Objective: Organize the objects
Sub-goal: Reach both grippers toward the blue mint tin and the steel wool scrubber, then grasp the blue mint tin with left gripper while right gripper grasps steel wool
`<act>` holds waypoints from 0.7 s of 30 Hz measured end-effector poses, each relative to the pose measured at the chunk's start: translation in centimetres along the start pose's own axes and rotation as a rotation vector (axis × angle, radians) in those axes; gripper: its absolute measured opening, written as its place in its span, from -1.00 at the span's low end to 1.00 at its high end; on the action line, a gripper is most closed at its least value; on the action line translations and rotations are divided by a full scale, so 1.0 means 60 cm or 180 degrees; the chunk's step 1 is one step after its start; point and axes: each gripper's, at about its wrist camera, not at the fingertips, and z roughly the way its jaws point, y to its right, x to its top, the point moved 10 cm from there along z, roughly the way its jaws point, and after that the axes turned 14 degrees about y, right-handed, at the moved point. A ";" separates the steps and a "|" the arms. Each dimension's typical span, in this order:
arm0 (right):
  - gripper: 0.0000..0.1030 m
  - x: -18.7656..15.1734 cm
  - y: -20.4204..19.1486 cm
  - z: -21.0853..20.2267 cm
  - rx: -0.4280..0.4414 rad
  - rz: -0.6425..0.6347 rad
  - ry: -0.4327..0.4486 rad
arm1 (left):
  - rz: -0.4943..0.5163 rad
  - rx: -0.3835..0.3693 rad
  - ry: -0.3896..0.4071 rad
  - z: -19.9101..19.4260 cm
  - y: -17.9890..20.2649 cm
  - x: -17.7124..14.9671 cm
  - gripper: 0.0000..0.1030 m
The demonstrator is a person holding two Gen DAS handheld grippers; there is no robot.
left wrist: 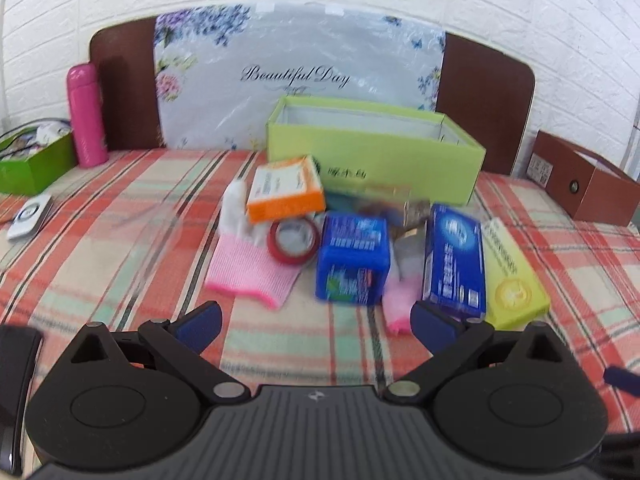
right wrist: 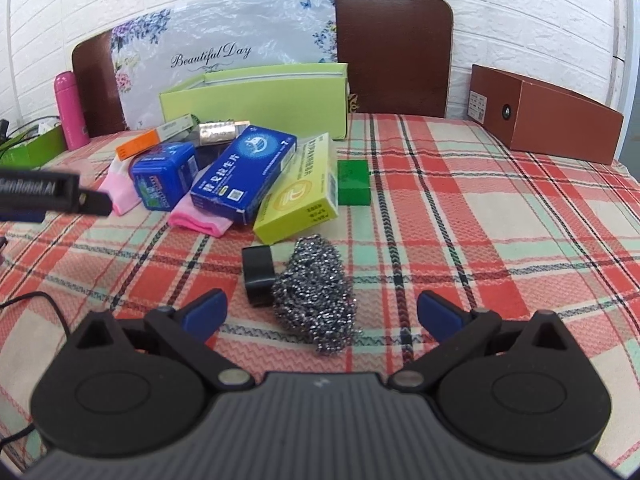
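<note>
A pile lies on the plaid cloth before an open light-green box (left wrist: 372, 148) (right wrist: 260, 96): an orange-white carton (left wrist: 286, 188), red tape roll (left wrist: 292, 240), blue tin (left wrist: 352, 260) (right wrist: 166, 176), long blue carton (left wrist: 456, 256) (right wrist: 244, 172), yellow-green carton (left wrist: 512, 276) (right wrist: 300, 192) and pink socks (left wrist: 252, 272) (right wrist: 200, 216). My left gripper (left wrist: 316, 324) is open and empty, just short of the blue tin. My right gripper (right wrist: 322, 314) is open and empty, with a steel-wool scourer (right wrist: 316, 292) and black tape roll (right wrist: 260, 276) between its fingers' reach. A green block (right wrist: 354, 182) lies beyond.
A pink bottle (left wrist: 86, 114) (right wrist: 72, 110) and a green box (left wrist: 32, 164) stand at the far left, a white device (left wrist: 30, 216) beside them. A brown box (left wrist: 580, 184) (right wrist: 548, 116) sits at the far right. A headboard and floral bag back the scene. A black cable (right wrist: 48, 308) trails at left.
</note>
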 end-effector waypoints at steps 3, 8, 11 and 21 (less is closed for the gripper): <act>0.82 0.001 0.004 0.001 0.0015 0.0018 0.0010 | 0.0009 -0.0038 0.0009 0.040 0.012 0.020 0.91; 0.58 0.002 0.005 0.003 0.0045 0.0063 -0.0002 | 0.0057 -0.0154 -0.0140 0.103 0.034 0.017 0.73; 0.38 0.001 0.006 0.005 0.0057 0.0057 -0.0019 | 0.0014 -0.0192 -0.0274 0.129 0.035 0.001 0.47; -0.21 -0.011 -0.001 0.022 0.0218 0.0186 -0.0100 | -0.0341 -0.0379 -0.0398 0.145 0.026 -0.028 0.18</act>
